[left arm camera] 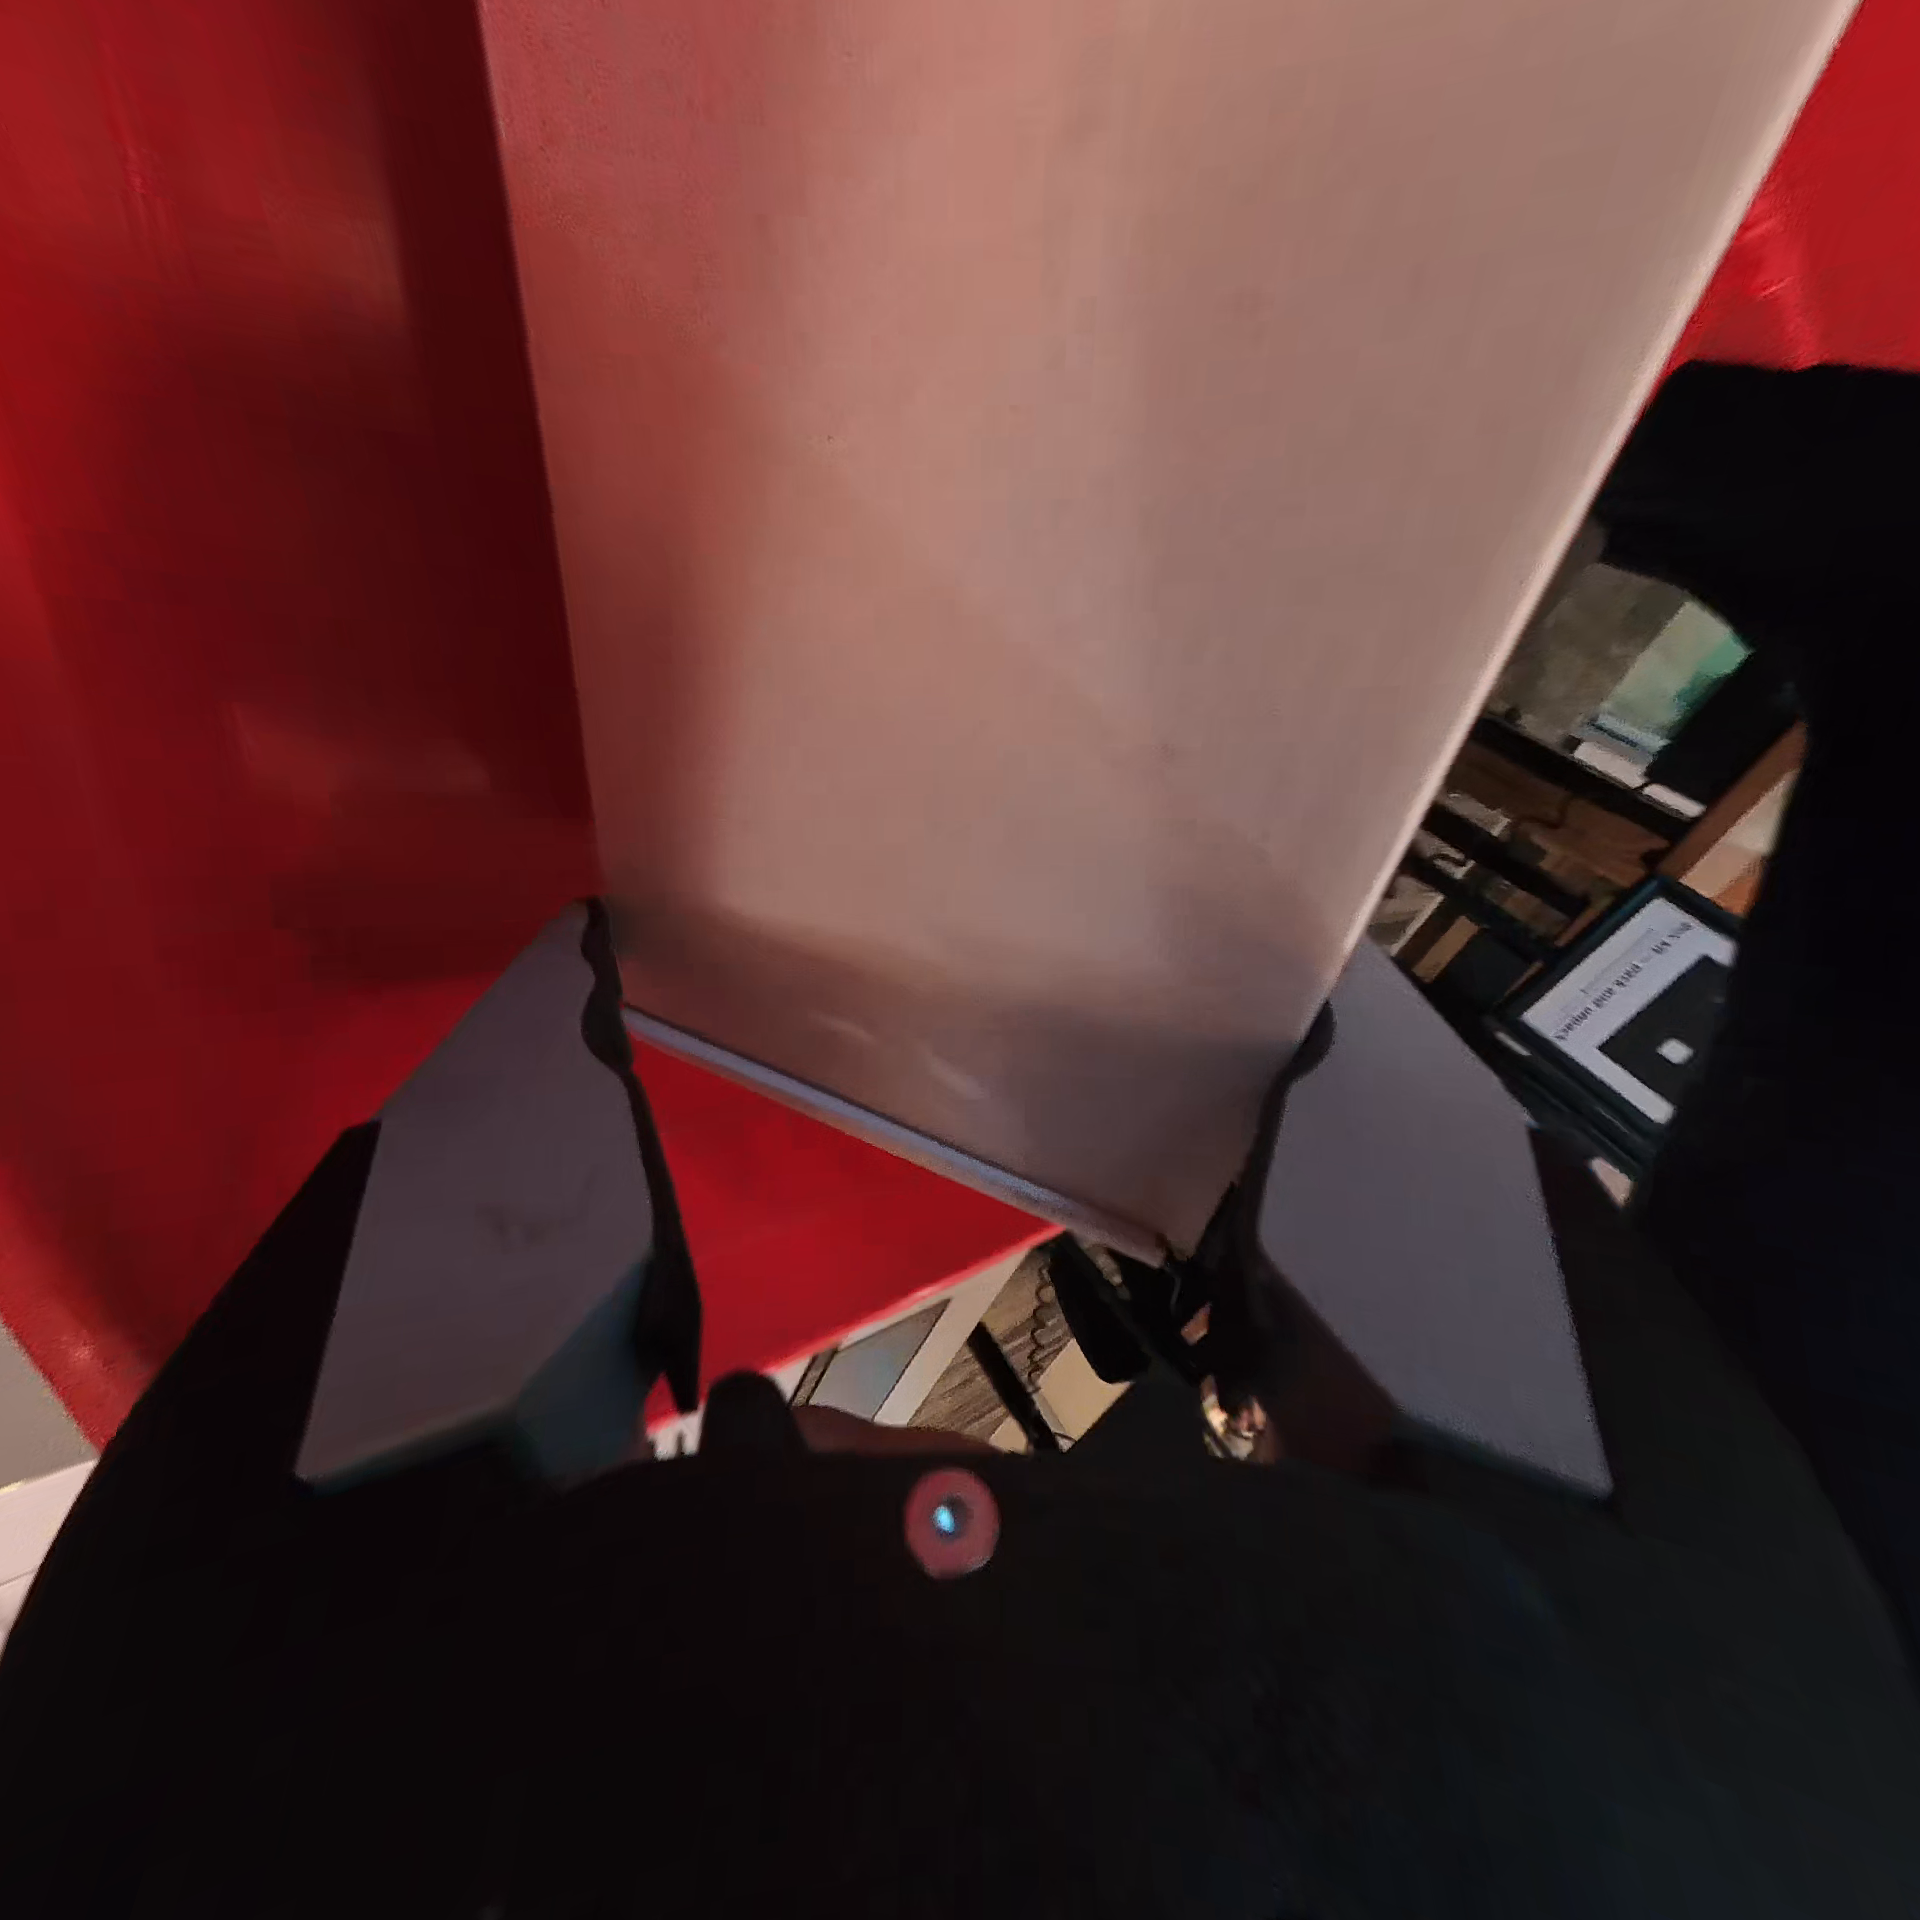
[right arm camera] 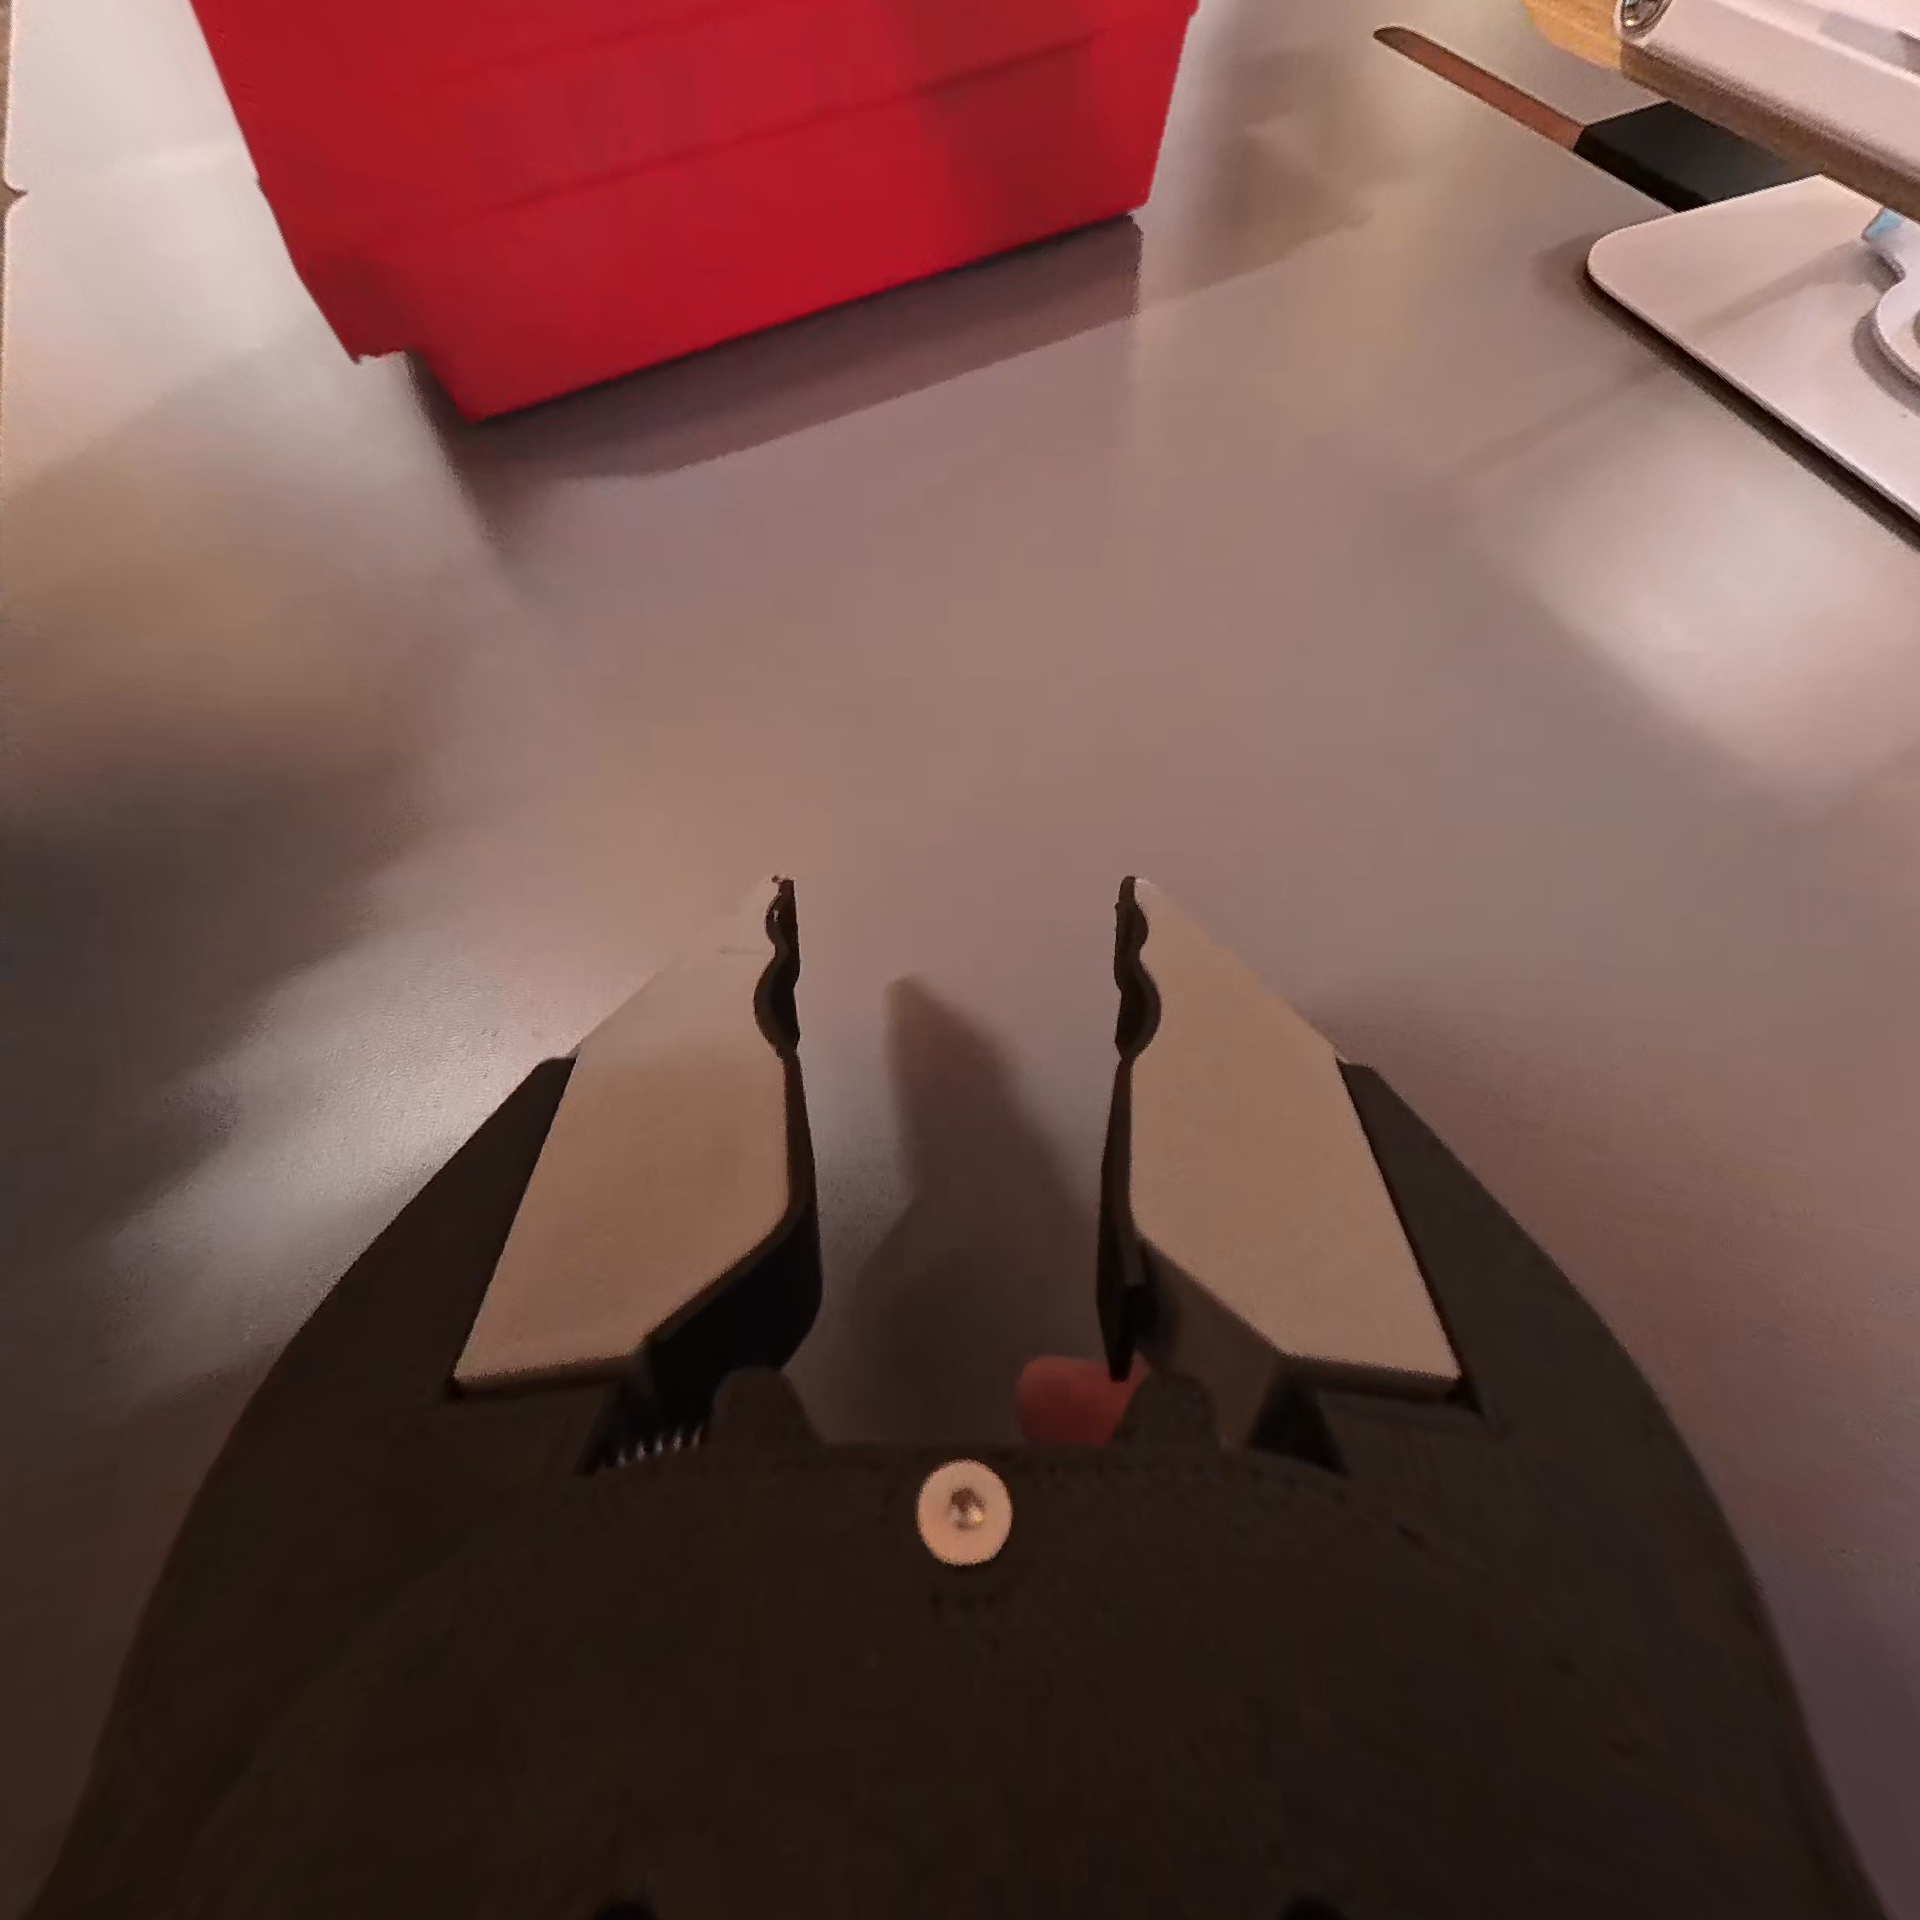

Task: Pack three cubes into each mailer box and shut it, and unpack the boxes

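In the left wrist view my left gripper (left arm camera: 956,966) is spread wide, and a pale, blurred panel of a mailer box (left arm camera: 987,520) fills the gap between its fingers, touching both. The box's red outer surface (left arm camera: 260,520) lies behind and below the panel. No cubes show. In the right wrist view my right gripper (right arm camera: 956,883) is open and empty, low over the grey table (right arm camera: 1247,675). A closed red mailer box (right arm camera: 707,177) stands on the table well ahead of it, apart from the fingers. A small red piece (right arm camera: 1065,1403) shows low at the base of the fingers; I cannot tell what it is.
A white flat stand base (right arm camera: 1766,301) sits at the right edge of the table, with a wooden and white piece (right arm camera: 1766,73) above it. In the left wrist view a dark sleeve (left arm camera: 1818,727) and room furniture (left arm camera: 1558,831) show at the right. Spacing between my two grippers at the tips: around 40 cm.
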Tool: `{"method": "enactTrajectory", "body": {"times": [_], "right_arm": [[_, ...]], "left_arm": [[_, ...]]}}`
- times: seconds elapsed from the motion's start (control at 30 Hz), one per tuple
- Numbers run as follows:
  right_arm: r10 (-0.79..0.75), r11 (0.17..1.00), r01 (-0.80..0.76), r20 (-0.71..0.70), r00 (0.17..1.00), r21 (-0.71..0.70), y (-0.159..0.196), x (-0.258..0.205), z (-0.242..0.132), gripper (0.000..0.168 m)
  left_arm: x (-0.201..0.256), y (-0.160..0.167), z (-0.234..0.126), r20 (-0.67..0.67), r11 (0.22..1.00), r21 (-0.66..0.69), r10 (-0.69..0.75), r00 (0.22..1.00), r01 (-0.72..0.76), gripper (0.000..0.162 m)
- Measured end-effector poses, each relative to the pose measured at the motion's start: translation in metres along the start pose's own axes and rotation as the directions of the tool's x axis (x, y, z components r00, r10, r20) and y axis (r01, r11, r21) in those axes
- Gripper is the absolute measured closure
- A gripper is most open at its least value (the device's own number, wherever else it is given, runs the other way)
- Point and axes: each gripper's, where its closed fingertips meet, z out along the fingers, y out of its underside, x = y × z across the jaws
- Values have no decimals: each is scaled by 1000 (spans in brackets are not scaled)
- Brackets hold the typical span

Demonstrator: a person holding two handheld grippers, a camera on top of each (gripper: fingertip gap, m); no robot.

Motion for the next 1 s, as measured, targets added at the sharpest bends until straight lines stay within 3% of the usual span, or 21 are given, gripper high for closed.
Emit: {"method": "enactTrajectory", "body": {"times": [0.13,0.2,0.3,0.43,0.53,0.63,0.73,0.8,0.83,0.9,1.0], "right_arm": [[-2,1000,2,9,1000,-13,2,-1,1,110],[-4,1000,4,9,1000,-16,2,-1,2,111],[-13,1000,13,3,1000,-11,1,-2,1,111],[-20,1000,20,2,1000,-8,1,-4,1,112],[-27,1000,27,4,1000,-6,1,-5,0,112],[-44,999,44,6,999,-7,1,-8,0,113],[-65,998,65,3,998,-11,1,-11,1,113],[-78,997,78,1,997,-10,1,-13,1,113],[-84,996,84,-1,996,-9,1,-13,1,114],[-96,995,96,-4,995,-6,0,-15,1,114],[-112,994,112,0,994,-1,0,-17,1,116]], "left_arm": [[8,2,-9,-44,998,15,-63,997,64,37],[10,6,-13,-43,997,24,-68,997,69,54],[15,2,-23,-45,992,106,-60,997,64,66],[11,1,-31,50,985,162,-73,996,64,60],[8,-8,-49,202,959,284,-80,976,20,51],[11,-15,-56,414,937,335,-57,908,-94,48],[12,-18,-44,572,945,285,-34,820,-160,59],[-7,-14,-40,698,959,249,-81,712,-135,74],[-15,-11,-37,734,965,239,-104,671,-112,76],[-24,-10,-27,761,963,254,-142,633,-89,94],[-16,-15,-27,787,944,299,-160,596,-141,97]]}}
